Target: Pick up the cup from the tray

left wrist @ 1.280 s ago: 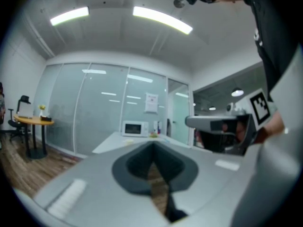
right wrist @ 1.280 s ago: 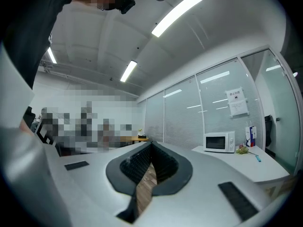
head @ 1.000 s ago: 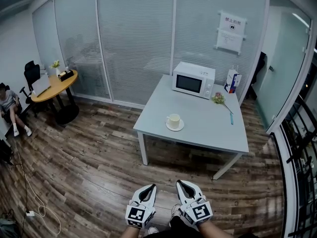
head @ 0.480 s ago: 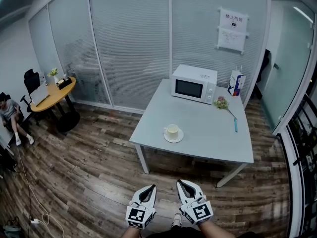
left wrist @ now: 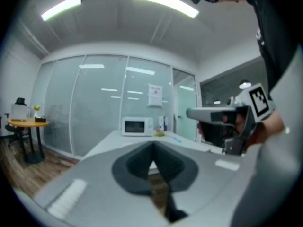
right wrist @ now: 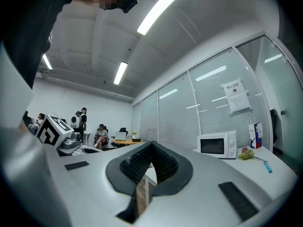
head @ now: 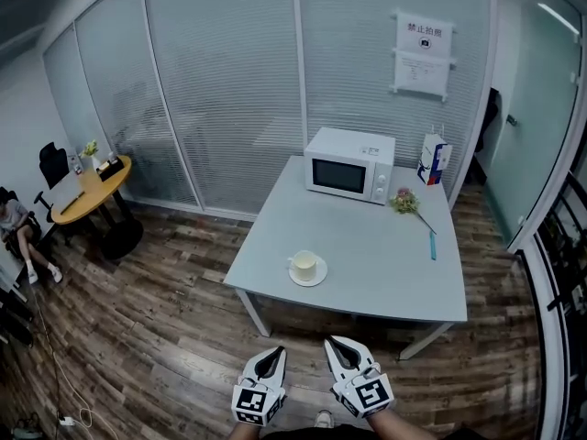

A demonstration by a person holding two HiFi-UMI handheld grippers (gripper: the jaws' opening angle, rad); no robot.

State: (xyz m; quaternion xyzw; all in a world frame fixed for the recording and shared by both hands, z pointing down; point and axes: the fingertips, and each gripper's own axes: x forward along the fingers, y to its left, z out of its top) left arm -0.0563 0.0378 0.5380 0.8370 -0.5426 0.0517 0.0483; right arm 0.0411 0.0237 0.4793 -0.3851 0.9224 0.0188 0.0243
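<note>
A cream cup (head: 304, 265) stands on a white saucer (head: 308, 277) near the front left corner of the grey table (head: 367, 255). Both grippers hang low over the floor, well short of the table. My left gripper (head: 271, 355) is shut with nothing in it. My right gripper (head: 336, 345) beside it is also shut and empty. In the left gripper view the jaw tips (left wrist: 153, 145) meet, and the right gripper (left wrist: 222, 122) shows at the right. In the right gripper view the jaws (right wrist: 150, 145) meet too. The cup is hidden behind the jaws in both gripper views.
A white microwave (head: 349, 165) stands at the table's back, with a carton (head: 433, 159), a small flower (head: 404, 200) and a blue pen (head: 432, 245) to its right. A glass partition (head: 229, 81) runs behind. A round wooden table (head: 90, 189) and a seated person (head: 18, 227) are at the far left.
The view has moved closer to the table, and the cup now sits lower and further left in the head view. Both grippers stay shut, low in the view.
</note>
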